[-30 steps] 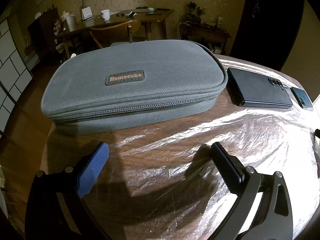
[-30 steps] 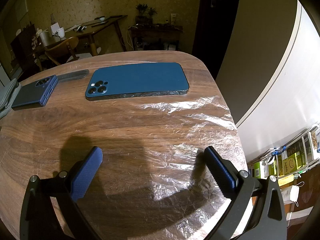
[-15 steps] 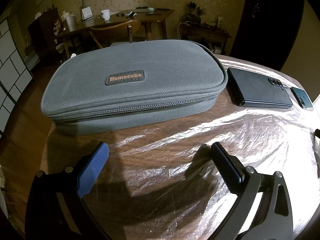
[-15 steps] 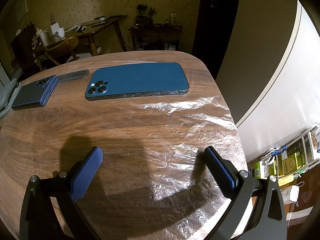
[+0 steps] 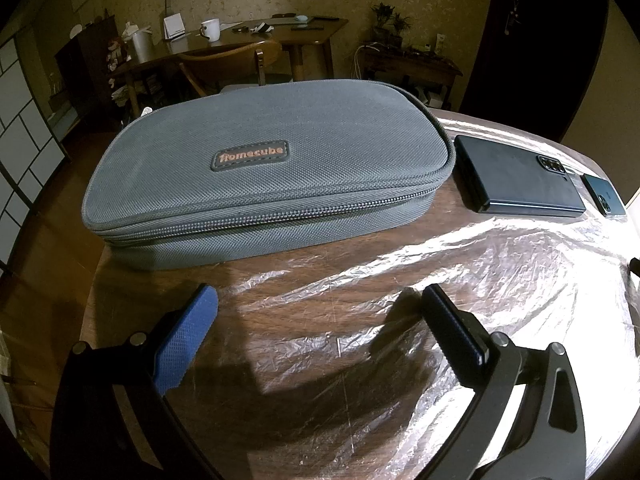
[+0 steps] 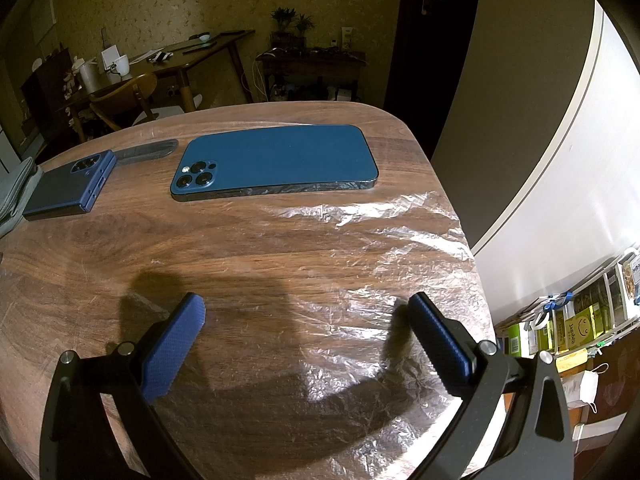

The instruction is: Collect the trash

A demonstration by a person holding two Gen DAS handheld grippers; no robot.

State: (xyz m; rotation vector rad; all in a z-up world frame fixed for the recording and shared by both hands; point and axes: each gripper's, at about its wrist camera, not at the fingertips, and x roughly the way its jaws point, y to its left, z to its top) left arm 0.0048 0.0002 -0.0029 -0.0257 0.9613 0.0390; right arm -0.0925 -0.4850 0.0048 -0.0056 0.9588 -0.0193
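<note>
Nothing has moved since before: both the left gripper point(image 5: 318, 308) and right gripper point(image 6: 306, 314) hang spread and empty over the clear plastic wrap point(image 5: 460, 280) lying near the grey case point(image 5: 264, 168), its far edge cut off.

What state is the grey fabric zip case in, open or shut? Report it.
Shut. The grey fabric zip case lies flat on the wooden table, lid down, its zipper closed along the whole visible front edge.

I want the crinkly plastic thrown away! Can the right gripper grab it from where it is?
Probably yes. The right gripper is open and hovers right over the plastic wrap, with nothing between them. The blue phone lies farther back. The wrap lies flat on the table, so pinching it may be fiddly.
</note>
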